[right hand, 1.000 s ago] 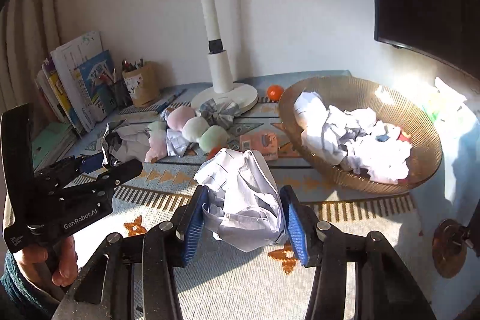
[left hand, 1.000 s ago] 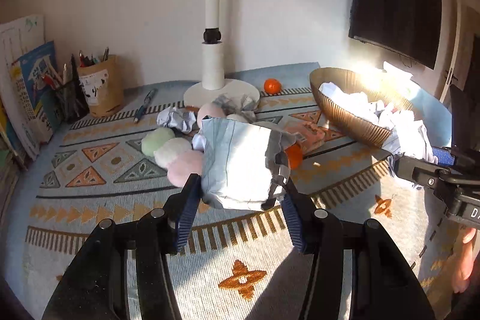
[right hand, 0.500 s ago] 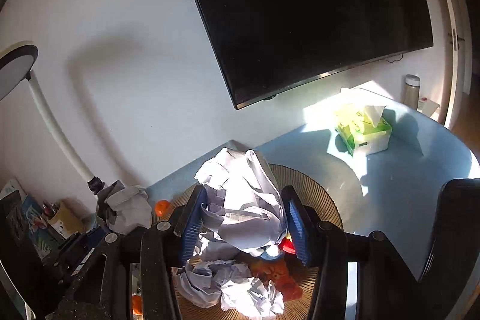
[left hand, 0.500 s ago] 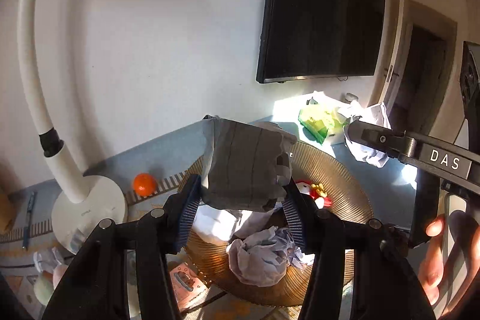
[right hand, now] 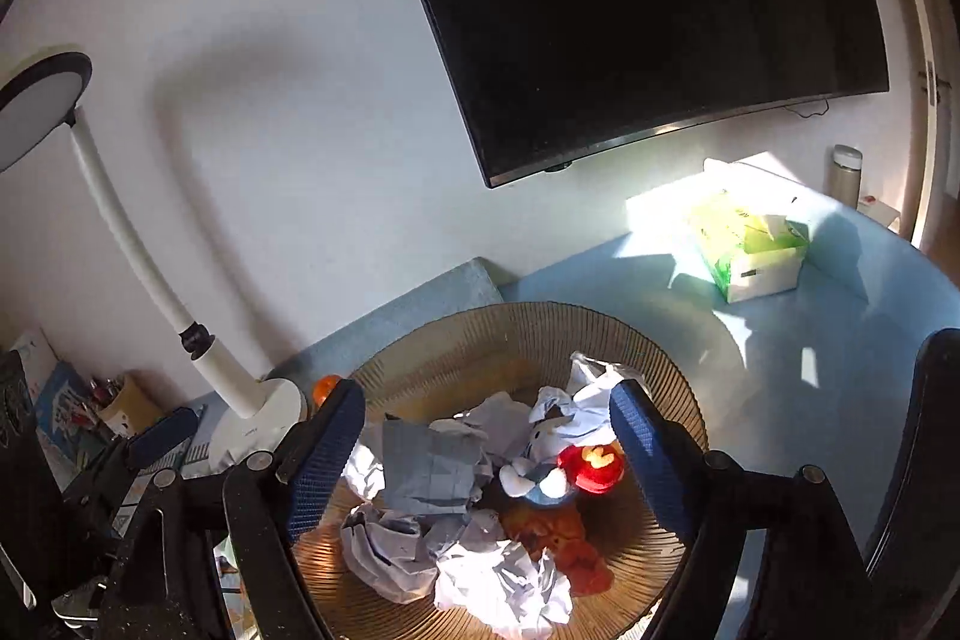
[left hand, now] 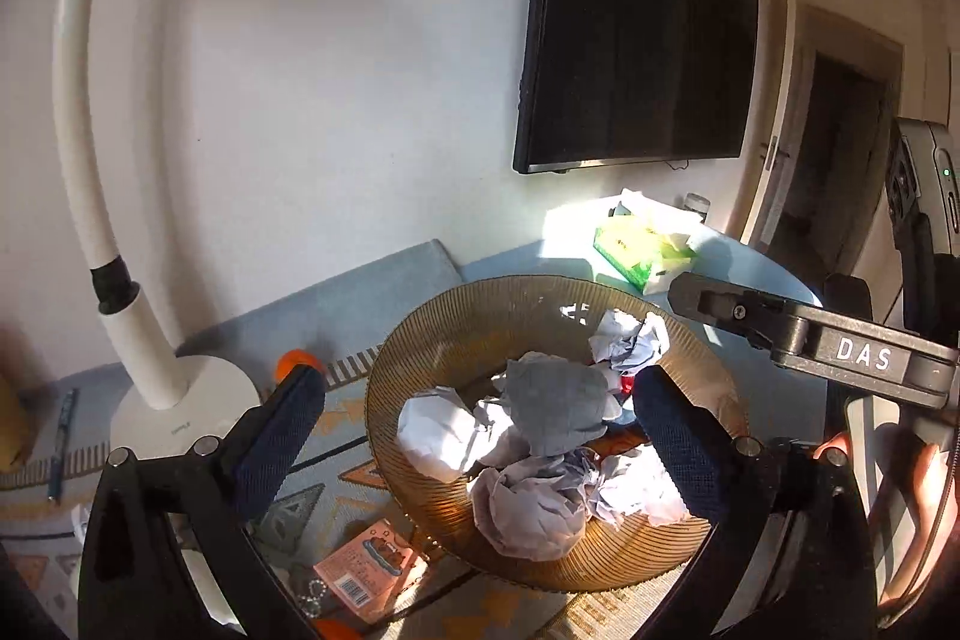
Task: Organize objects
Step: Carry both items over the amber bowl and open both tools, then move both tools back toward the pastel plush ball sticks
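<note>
Now both tools hang over the woven basket (left hand: 420, 340), low in frame. The left tool (left hand: 480, 424) and right tool (right hand: 486, 436) have just opened, jaws empty; their crumpled paper wads (left hand: 555, 409) lie inside.

Half a sec ago we held a crumpled paper in each gripper above the basket (left hand: 414, 340). Now the left gripper (left hand: 480, 436) & right gripper (right hand: 486, 436) jaws have just been opening, with nothing between them. Both papers lie below the fingers, in the basket: the grey paper (left hand: 555, 412) & the other paper (right hand: 576, 415).
</note>
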A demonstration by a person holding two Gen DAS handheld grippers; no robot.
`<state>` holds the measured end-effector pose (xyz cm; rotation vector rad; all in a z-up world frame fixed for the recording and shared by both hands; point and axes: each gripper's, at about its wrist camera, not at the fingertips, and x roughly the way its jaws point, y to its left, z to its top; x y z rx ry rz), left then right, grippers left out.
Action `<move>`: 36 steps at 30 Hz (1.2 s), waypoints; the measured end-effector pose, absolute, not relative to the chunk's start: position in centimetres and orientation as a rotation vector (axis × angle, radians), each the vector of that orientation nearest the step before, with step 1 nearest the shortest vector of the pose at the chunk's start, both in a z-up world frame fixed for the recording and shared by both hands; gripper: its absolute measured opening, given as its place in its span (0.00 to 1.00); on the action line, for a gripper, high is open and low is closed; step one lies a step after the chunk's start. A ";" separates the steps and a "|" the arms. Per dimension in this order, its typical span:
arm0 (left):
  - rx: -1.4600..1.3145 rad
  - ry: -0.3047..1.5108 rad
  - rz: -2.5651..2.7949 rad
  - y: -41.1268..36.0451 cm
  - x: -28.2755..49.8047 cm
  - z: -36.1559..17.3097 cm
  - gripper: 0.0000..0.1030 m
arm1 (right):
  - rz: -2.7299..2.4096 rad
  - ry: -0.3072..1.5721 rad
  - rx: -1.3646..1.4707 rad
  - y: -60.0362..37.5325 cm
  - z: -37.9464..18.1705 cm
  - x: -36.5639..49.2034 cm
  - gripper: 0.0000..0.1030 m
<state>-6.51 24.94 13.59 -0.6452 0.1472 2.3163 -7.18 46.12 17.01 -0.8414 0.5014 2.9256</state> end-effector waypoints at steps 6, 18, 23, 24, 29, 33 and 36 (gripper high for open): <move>-0.563 0.069 2.467 16.2 -1.5 16.6 0.99 | 3.139 0.468 -0.833 40.0 19.0 -2.8 0.90; -0.898 -0.204 2.809 -0.7 0.9 6.8 0.99 | 3.313 0.039 -1.130 25.1 8.2 0.7 1.00; -0.937 -0.338 2.825 -3.0 0.4 4.0 0.99 | 3.273 -0.091 -1.160 23.9 6.1 -0.3 1.00; -0.927 -0.378 2.820 -3.3 0.3 3.9 0.99 | 3.265 -0.099 -1.174 23.9 5.9 -0.5 1.00; -0.968 -0.466 2.811 -4.2 0.6 3.4 0.99 | 3.201 -0.047 -1.269 24.5 5.2 -1.6 1.00; -0.989 -0.462 2.821 -4.1 0.4 3.2 0.99 | 3.178 0.003 -1.308 25.1 4.9 -2.1 1.00; -0.994 -0.442 2.822 -3.9 0.4 3.2 0.99 | 3.173 -0.016 -1.311 24.8 4.9 -2.0 1.00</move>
